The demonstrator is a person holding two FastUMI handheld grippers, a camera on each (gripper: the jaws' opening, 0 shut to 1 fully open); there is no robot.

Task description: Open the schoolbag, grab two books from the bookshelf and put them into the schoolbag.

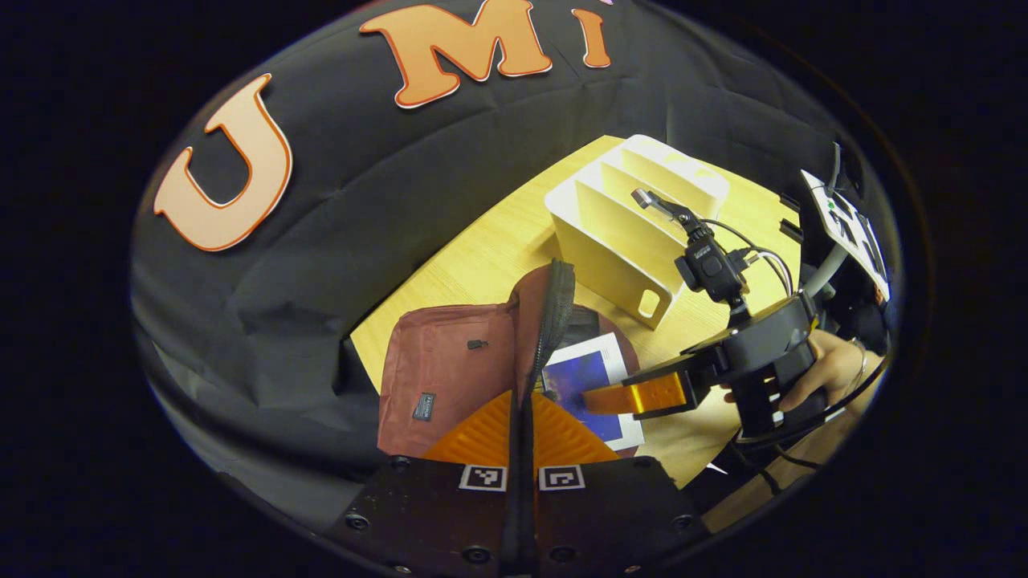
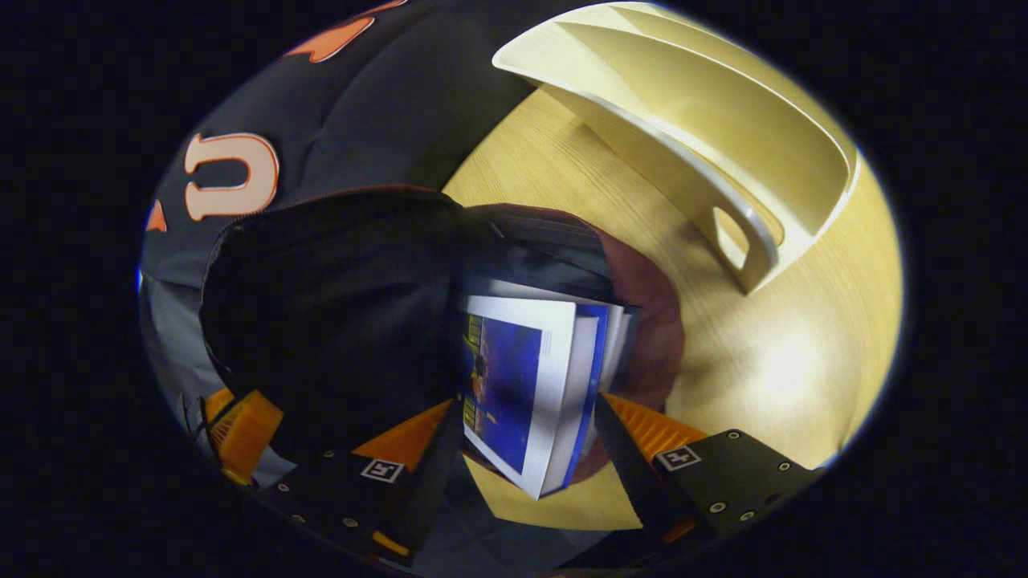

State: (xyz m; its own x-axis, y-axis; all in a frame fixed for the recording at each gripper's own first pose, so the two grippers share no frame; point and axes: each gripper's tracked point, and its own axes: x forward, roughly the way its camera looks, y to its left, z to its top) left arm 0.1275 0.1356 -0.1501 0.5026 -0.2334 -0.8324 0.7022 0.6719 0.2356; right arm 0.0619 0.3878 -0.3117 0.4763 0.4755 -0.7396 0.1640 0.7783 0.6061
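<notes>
Wood-grain table (image 1: pixel 482 257), slotted cream bookshelf (image 1: pixel 634 233), left gripper (image 1: pixel 522 433) fingers clamped on maroon fabric schoolbag (image 1: pixel 450 369) flap, right gripper (image 2: pixel 526 449) fingers gripping glossy book (image 2: pixel 522 385).

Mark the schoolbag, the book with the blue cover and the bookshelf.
schoolbag (image 1: pixel 438 365): left gripper view, on its maroon front flap.
book with the blue cover (image 2: pixel 502 377): right gripper view, on the blue cover.
bookshelf (image 1: pixel 618 249): left gripper view, on its near side panel.

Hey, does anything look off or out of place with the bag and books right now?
Nothing damaged. The blue book only sticks halfway out of the schoolbag, gripped by the right gripper.
</notes>
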